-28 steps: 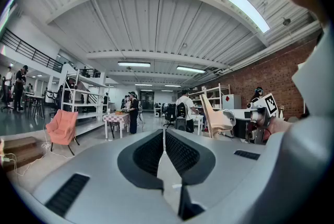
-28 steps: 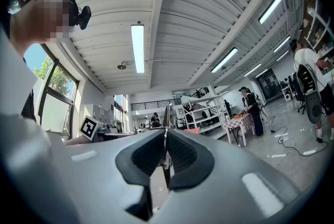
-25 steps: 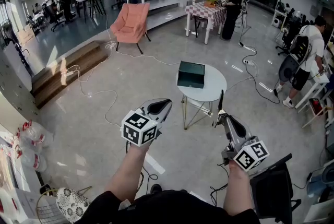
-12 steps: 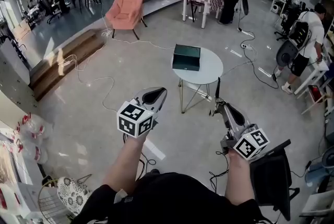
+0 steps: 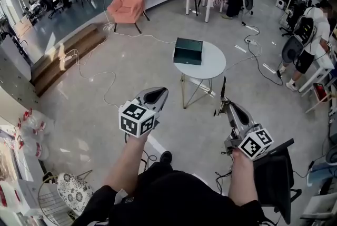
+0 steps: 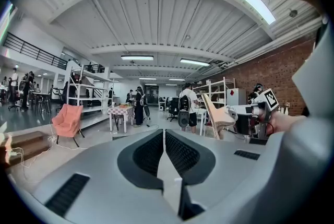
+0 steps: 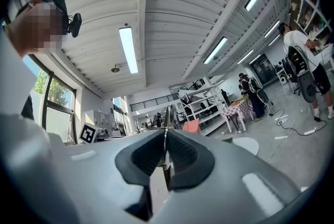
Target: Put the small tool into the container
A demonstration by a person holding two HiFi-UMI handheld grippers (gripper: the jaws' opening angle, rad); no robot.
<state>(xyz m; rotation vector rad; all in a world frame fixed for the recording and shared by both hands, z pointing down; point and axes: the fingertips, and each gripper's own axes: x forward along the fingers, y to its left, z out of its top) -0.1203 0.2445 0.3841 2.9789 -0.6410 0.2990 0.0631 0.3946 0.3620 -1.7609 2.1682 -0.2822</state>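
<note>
- The small tool (image 5: 224, 88), a thin dark sliver, stands upright out of the right claw (image 5: 225, 107), which is pinched narrow on its lower end. Both are well short of the container (image 5: 188, 51), on its near side and off to the right. Only the end is gripped, so I judge a jolt on the way in could make it pivot or slide out onto the floor.
- In the right gripper view the tool (image 7: 166, 113) shows edge-on between the pads of that claw (image 7: 166, 147). So slim a thing gives little to bite on, and a slight slackening may drop it early.
- The container, a dark green box, rests on the round white desk (image 5: 210, 68), which reaches out to the container's right and near side. Whether its top is open cannot be told from here. If it is lidded, letting go above it would leave the tool on top or send it skidding off.
- The left claw (image 5: 157, 96) hangs on the near side of the container, to its left. In the left gripper view this claw (image 6: 163, 139) is pressed together on nothing. It would have to spread before it could steady or open the box.
- Cables (image 5: 150, 37) trail over the floor to the left of the container. A caught foot would shake both hands.
</note>
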